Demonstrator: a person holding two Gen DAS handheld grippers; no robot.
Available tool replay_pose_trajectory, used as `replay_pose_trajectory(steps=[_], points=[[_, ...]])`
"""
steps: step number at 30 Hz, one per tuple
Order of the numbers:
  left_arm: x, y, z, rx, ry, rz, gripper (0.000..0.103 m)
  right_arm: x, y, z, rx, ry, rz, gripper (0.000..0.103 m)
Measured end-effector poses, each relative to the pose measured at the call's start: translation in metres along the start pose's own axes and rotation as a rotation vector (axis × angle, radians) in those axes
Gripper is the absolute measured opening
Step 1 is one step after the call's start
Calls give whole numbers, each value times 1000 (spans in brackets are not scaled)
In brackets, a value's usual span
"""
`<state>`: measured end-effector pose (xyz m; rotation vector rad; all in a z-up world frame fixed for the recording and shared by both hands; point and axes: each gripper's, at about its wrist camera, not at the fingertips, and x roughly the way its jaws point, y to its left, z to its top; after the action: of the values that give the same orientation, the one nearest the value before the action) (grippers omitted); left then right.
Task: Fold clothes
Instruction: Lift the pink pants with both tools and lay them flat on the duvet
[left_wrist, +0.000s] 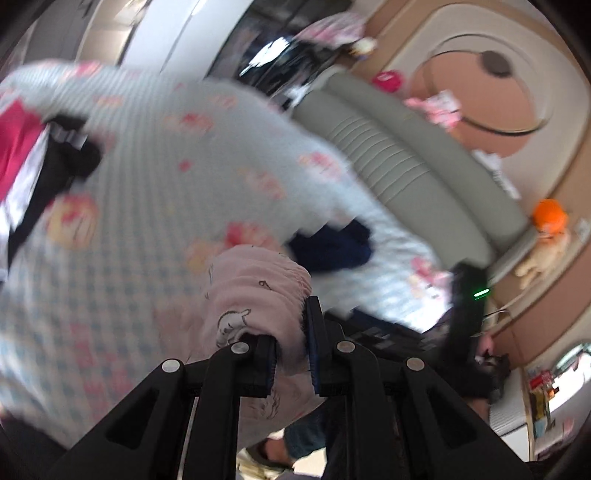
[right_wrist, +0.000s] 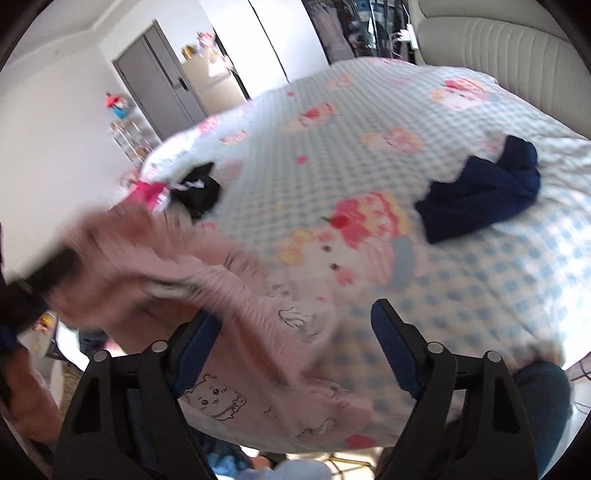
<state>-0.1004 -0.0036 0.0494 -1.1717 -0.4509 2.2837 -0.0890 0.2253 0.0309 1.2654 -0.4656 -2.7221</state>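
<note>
A pale pink garment (left_wrist: 251, 288) with cartoon line drawings is bunched between the pads of my left gripper (left_wrist: 291, 343), which is shut on its gathered edge. In the right wrist view the same pink garment (right_wrist: 258, 369) hangs blurred over the near edge of the bed, stretching left toward the left gripper (right_wrist: 51, 273). My right gripper (right_wrist: 295, 317) stands open just above that cloth, its blue pads wide apart and not pressing on it. Part of the right-hand tool (left_wrist: 465, 306), with a green light, shows in the left wrist view.
The bed has a blue-checked cover (right_wrist: 369, 110) with pink cartoon prints. On it lie a crumpled navy garment (right_wrist: 480, 199), a black garment (right_wrist: 201, 192) and a bright pink one (right_wrist: 146, 192). A padded grey headboard (right_wrist: 498, 37) is behind. A person's legs show below.
</note>
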Motion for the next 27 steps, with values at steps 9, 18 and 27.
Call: replay_pose_trajectory(steps=[9, 18, 27], points=[[16, 85, -62, -206, 148, 248, 42, 53, -17, -41, -45, 220, -42, 84], [1, 96, -37, -133, 99, 392, 66, 91, 2, -51, -104, 292, -39, 84], [79, 101, -45, -86, 277, 407, 57, 140, 16, -43, -74, 408, 97, 72]])
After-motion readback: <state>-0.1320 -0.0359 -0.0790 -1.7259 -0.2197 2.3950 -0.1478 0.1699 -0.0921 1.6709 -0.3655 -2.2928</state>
